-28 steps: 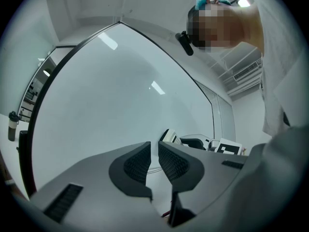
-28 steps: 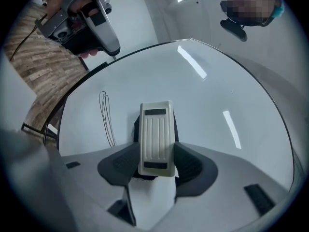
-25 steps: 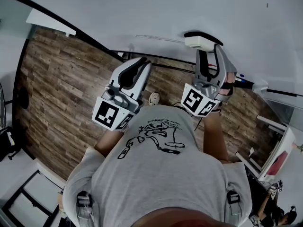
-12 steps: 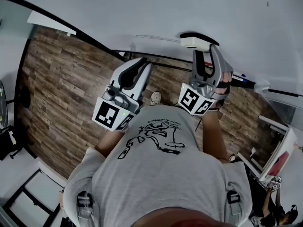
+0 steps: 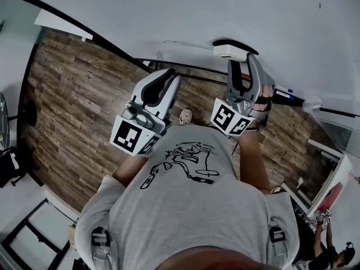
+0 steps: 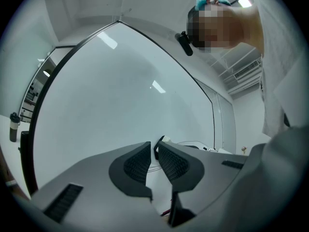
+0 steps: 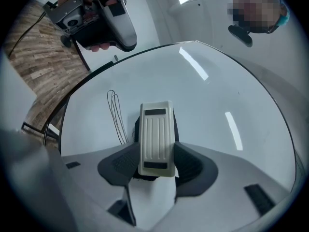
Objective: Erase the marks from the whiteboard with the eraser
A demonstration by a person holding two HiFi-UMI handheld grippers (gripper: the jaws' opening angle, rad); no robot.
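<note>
Right gripper [image 7: 157, 167] squeezed tight on the eraser [image 7: 156, 137], pad side facing the whiteboard [image 7: 217, 105]. Thin black marks [image 7: 115, 114] just beside the eraser, on its left, running the same way as its long side. Best to slide sideways to the left. Left gripper [image 6: 153, 159] closed with nothing in it, near the board, not needed.

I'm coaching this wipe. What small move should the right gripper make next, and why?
Probably slide the eraser left along the whiteboard onto the thin black marks. The right gripper is shut on the eraser, and those loops stand unerased just off its left edge.
</note>
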